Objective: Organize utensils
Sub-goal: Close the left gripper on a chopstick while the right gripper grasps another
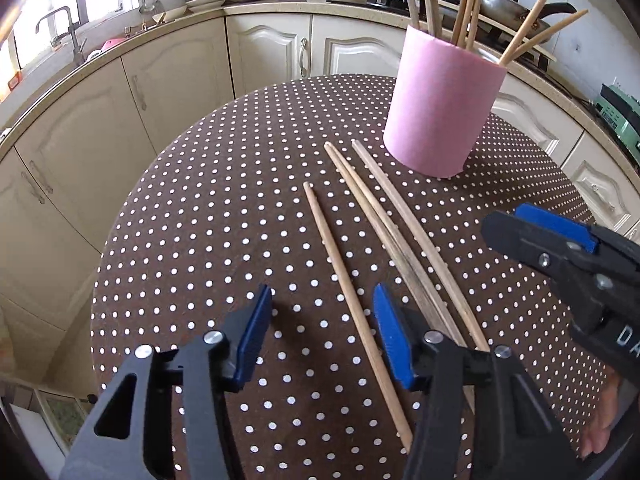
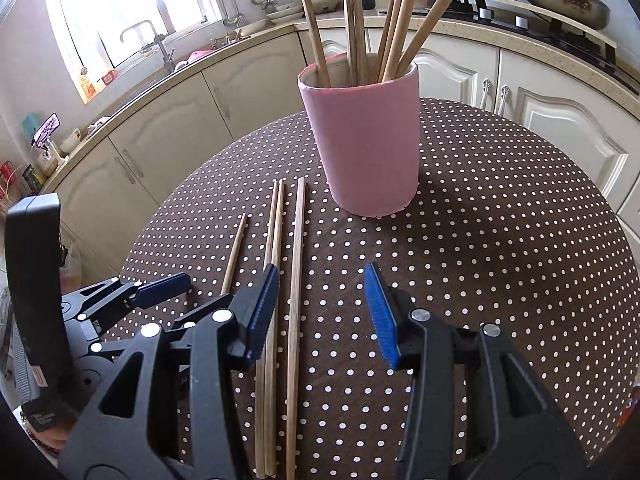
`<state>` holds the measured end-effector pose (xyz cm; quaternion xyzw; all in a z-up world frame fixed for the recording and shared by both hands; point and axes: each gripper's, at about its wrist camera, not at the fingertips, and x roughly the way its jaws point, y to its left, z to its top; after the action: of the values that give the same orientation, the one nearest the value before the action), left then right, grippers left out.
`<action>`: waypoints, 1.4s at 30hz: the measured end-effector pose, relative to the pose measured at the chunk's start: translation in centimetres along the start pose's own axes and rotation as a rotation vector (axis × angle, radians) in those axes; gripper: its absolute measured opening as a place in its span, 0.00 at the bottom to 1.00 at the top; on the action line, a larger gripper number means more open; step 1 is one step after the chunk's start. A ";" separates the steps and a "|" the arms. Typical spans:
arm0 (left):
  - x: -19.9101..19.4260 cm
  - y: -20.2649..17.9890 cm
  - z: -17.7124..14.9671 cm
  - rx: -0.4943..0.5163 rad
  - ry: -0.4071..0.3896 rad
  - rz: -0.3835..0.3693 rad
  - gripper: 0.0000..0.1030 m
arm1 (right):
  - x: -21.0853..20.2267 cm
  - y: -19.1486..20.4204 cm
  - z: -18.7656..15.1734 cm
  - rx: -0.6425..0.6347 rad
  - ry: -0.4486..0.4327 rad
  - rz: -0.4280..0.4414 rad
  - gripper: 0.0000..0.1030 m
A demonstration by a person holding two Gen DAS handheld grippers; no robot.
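A pink cup (image 1: 440, 108) (image 2: 366, 140) holding several wooden chopsticks stands at the far side of the round dotted table (image 1: 224, 208) (image 2: 500, 240). Several loose chopsticks lie in front of it: a single one (image 1: 348, 292) (image 2: 235, 252), a close pair (image 1: 384, 232) (image 2: 272, 280) and another single (image 1: 416, 232) (image 2: 296, 280). My left gripper (image 1: 320, 320) is open above the single chopstick's near part. My right gripper (image 2: 322, 300) is open over the rightmost chopstick; it also shows in the left wrist view (image 1: 536, 232).
Cream kitchen cabinets (image 1: 168, 80) curve round behind the table, with a sink tap (image 1: 68, 28) at left and a stove with pans (image 2: 560, 0) at right. The left gripper's body (image 2: 120, 300) sits at the table's left edge in the right wrist view.
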<state>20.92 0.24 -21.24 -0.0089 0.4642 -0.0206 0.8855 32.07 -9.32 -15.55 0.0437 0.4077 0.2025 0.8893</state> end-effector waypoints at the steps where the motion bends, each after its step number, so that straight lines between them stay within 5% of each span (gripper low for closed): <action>1: -0.2 0.0 -0.2 0.003 0.001 0.007 0.46 | 0.1 0.0 0.1 -0.004 0.001 -0.005 0.43; 7: 0.0 -0.3 0.2 0.035 -0.002 0.043 0.41 | 1.4 0.5 0.5 -0.024 0.056 -0.008 0.43; 12: 0.1 0.9 0.9 0.002 -0.006 0.041 0.12 | 2.6 1.1 0.9 -0.055 0.104 -0.016 0.43; 29: 1.8 2.4 3.7 0.041 0.014 -0.079 0.07 | 7.3 3.0 3.1 -0.105 0.203 -0.100 0.40; 42: 3.5 1.5 6.3 0.089 0.071 -0.066 0.07 | 11.2 7.0 6.1 -0.205 0.343 -0.132 0.28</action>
<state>28.09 1.57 -20.57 0.0160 0.4932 -0.0706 0.8669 40.94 2.06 -17.72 -0.1088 0.5323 0.1886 0.8181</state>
